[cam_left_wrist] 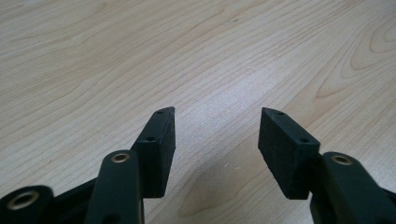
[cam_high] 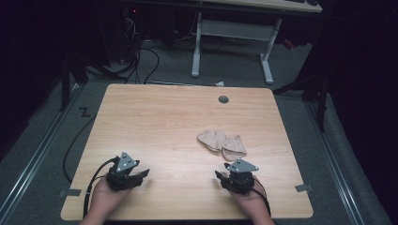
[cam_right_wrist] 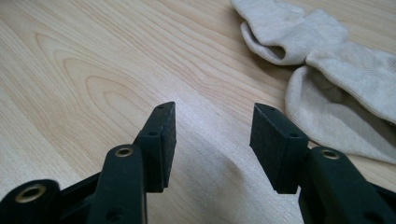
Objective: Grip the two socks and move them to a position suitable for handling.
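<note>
Fingers on both grippers are spread wide with nothing between them, just bare wood showing in the gap. The left gripper [cam_high: 126,172] sits near the front-left of the bench [cam_high: 155,117], resting low on the wood with its tips angled toward the middle, and nothing lies close to it. The right gripper [cam_high: 238,177] is at the front-right, released too, tips aimed up and a bit left. The 2 beige socks [cam_high: 222,143] lie crumpled together just beyond it, touching each other, close to the right gripper but not in contact with its fingers [cam_right_wrist: 161,140]. Each hand comes in from the bottom edge, and the wrists are cut off there. In the right gripper view the socks run off the right side of the frame, so their far ends can't be made out.
</note>
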Motion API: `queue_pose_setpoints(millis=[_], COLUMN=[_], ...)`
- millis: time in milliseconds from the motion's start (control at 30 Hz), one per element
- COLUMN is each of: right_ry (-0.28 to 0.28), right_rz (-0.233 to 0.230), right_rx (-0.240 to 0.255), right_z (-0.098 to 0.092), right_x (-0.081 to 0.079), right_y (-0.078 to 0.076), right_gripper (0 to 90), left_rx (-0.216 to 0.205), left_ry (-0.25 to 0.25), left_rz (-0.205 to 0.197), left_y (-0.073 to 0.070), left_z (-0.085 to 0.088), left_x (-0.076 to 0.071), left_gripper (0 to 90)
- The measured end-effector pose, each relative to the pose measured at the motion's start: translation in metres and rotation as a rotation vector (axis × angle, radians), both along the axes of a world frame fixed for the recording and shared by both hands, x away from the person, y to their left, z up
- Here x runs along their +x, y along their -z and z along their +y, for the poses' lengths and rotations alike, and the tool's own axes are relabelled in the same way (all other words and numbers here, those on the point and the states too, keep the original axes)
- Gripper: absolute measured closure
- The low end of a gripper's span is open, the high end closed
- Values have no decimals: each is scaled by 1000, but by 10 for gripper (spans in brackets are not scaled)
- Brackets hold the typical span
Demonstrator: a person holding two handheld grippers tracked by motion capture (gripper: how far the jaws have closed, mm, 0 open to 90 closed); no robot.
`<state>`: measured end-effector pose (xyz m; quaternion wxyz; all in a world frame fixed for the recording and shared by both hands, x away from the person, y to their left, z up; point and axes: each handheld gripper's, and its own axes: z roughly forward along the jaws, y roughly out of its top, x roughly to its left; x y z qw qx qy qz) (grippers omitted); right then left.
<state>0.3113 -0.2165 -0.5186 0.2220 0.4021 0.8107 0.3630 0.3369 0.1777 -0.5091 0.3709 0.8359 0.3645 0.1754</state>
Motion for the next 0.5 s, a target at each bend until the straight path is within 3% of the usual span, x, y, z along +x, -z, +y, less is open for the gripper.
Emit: queue_pose_setpoints(millis=[233,500], right_ry=[9,43], right_rz=[12,17], right_rx=[-2,42], right_z=[-3,-8], right_x=[1,3], right_y=[0,-4], right_gripper=[494,498], left_rx=[-1,-3], left_ry=[1,1], left_rz=[0,-1], left_y=[0,0], left_z=[0,0], left_x=[0,0], left_gripper=[467,465])
